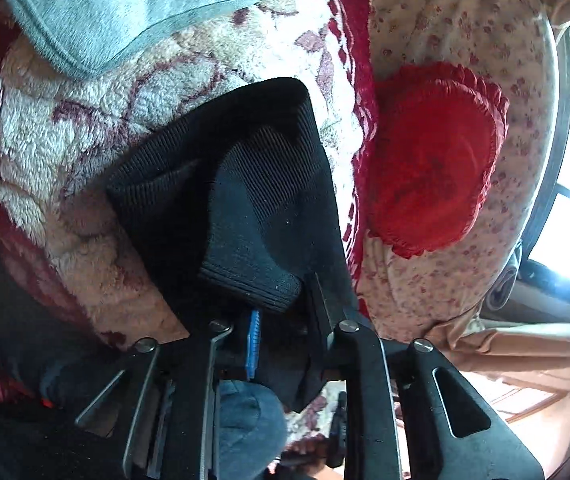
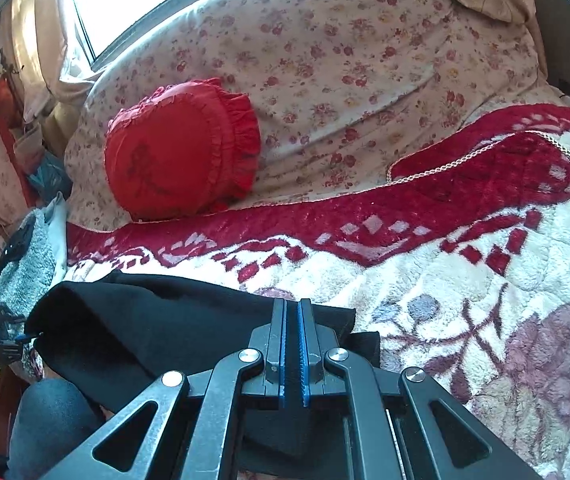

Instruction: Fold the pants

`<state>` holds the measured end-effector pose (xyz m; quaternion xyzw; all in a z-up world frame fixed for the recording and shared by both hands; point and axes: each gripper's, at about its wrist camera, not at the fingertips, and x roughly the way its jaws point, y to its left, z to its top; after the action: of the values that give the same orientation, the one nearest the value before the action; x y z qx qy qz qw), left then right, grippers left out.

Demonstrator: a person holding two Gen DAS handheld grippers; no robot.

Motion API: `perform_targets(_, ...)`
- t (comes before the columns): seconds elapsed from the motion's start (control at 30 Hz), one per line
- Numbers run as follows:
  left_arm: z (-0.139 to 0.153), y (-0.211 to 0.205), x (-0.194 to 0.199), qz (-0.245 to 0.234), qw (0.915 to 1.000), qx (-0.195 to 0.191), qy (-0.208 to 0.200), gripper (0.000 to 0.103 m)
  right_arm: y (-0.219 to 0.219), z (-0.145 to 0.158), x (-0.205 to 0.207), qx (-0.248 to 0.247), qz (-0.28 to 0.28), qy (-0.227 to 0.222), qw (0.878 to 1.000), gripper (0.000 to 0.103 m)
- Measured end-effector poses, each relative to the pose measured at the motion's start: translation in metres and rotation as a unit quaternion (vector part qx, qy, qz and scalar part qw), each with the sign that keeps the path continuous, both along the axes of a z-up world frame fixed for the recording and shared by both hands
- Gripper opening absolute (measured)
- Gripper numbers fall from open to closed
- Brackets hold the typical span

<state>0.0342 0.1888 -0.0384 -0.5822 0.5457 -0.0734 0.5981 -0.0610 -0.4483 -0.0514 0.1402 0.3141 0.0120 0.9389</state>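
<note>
Black ribbed pants (image 1: 221, 168) lie bunched on a fleece blanket and drape over my left gripper (image 1: 285, 304). Its fingertips are hidden under the cloth; one blue pad (image 1: 253, 336) shows, and the jaws stand close with fabric pinched between them. In the right wrist view the pants (image 2: 145, 320) stretch from the left gripper (image 2: 25, 336) at the far left edge to my right gripper (image 2: 293, 308). The right gripper's blue pads (image 2: 283, 352) are nearly together, with dark cloth in the thin slit between them and black fabric hanging below.
A red-and-cream fleece blanket (image 2: 485, 280) covers the bed. Behind it lie a round red frilled cushion (image 2: 181, 148) and floral bedding (image 2: 365, 60). A grey-blue fleece cloth (image 1: 105, 8) sits at the far end. A jeans-clad knee (image 2: 53, 420) is at the bed's edge.
</note>
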Motion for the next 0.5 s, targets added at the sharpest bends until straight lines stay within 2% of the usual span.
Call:
perform_targets(0.1,0.000,-0.002,0.003,-0.015,0.9995,0.019,-0.020,0.012,-0.001,0.003,-0.011,0.025,-0.012,-0.011,1.000,0.004)
perform_targets(0.23,0.002,-0.007,0.004,-0.042,0.9953,0.069,-0.054,0.012,-0.012,-0.006,-0.036,0.124,-0.046,-0.018,0.991,0.004)
perform_targets(0.3,-0.002,-0.012,0.001,-0.053,0.9924,0.089,-0.067,0.012,-0.024,-0.022,-0.054,0.222,-0.073,-0.022,0.972,0.008)
perform_targets(0.33,-0.002,-0.012,-0.002,-0.056,0.9912,0.096,-0.071,0.012,-0.028,-0.034,-0.063,0.272,-0.084,-0.020,0.958,0.009)
perform_targets(0.5,-0.006,-0.017,-0.001,-0.068,0.9872,0.118,-0.083,0.013,-0.032,-0.079,-0.081,0.408,-0.115,0.008,0.906,0.014)
